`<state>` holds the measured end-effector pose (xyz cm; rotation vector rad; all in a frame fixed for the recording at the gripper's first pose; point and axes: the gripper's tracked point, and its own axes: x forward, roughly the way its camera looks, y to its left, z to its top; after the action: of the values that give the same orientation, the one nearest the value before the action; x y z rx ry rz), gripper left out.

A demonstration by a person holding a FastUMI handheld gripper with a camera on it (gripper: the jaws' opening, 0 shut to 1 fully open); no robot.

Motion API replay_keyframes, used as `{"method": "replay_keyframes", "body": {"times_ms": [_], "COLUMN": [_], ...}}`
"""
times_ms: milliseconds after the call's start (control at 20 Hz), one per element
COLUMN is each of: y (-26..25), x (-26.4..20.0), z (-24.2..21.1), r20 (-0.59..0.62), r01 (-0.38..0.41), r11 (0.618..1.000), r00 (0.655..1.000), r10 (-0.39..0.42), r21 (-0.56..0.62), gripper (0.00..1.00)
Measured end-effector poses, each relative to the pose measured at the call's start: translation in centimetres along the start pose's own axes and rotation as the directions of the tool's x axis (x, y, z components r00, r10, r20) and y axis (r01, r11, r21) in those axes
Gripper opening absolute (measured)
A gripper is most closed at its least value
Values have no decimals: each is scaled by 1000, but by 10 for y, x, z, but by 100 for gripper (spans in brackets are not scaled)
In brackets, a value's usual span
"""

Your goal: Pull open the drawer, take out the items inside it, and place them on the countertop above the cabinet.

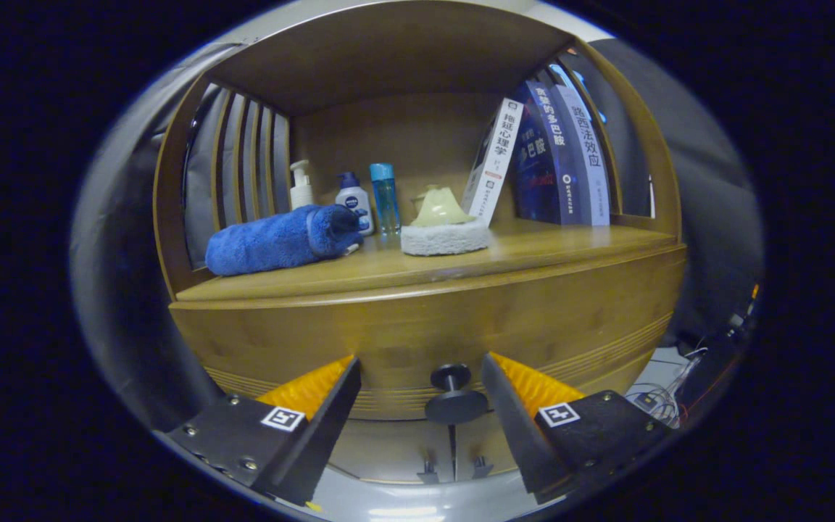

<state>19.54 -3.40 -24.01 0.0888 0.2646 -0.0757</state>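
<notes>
Cabinet: wooden cabinet (417, 319) takes up most of what I'm seeing, slatted sides, open shelf on top.
Drawer: curved drawer front (533, 312) sits right under the countertop and looks fully pushed in, so I can't see what's inside it.
Countertop: countertop (533, 254) runs the whole width above the drawer, with stuff mostly along the back and left.
Books: three books (548, 163) leaning together at the right back corner of the countertop, tilted to the right.
Towel: rolled blue towel (280, 239) lying on its side near the left front edge.
Sponge thing: pale round pad (445, 238) around the middle of the countertop, with a yellowish dome-shaped piece on top, just left of the books.
Bottles: white pump bottle (301, 185), a white one with a blue cap (353, 196) and a slim blue one (384, 196) lined up along the back, behind the towel.
Knob: dark round knob (454, 395) on the lower drawer front, between my fingers.
Gripper: my gripper (421, 388) is spread wide, fingers either side of the knob, neither one touching it as far as I can tell.
</notes>
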Motion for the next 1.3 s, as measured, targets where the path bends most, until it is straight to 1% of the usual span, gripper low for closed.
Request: {"method": "replay_keyframes", "body": {"times_ms": [350, 550, 650, 800, 900, 950, 1150, 1200, 1300], "y": [-13, -18, -15, -6, -9, -8, -3, -3, -10], "x": [-44, -86, -106, -139, -156, -164, -198, -204, -215], "z": [33, 56, 75, 117, 141, 154, 190, 194, 197], "r20": [51, 74, 95, 144, 156, 163, 190, 192, 205], "r01": [17, 18, 16, 8, 32, 34, -18, -36, -40], "r11": [1000, 999, 998, 995, 991, 991, 999, 999, 999], "r00": [999, 997, 995, 990, 988, 987, 981, 981, 978], "r10": [-16, -16, -11, 7, -12, -14, 26, 41, 45], "r21": [-18, -32, -53, -104, -128, -126, -40, -33, -27], "gripper": [100, 100, 100, 100, 100, 100, 100, 100, 100]}}
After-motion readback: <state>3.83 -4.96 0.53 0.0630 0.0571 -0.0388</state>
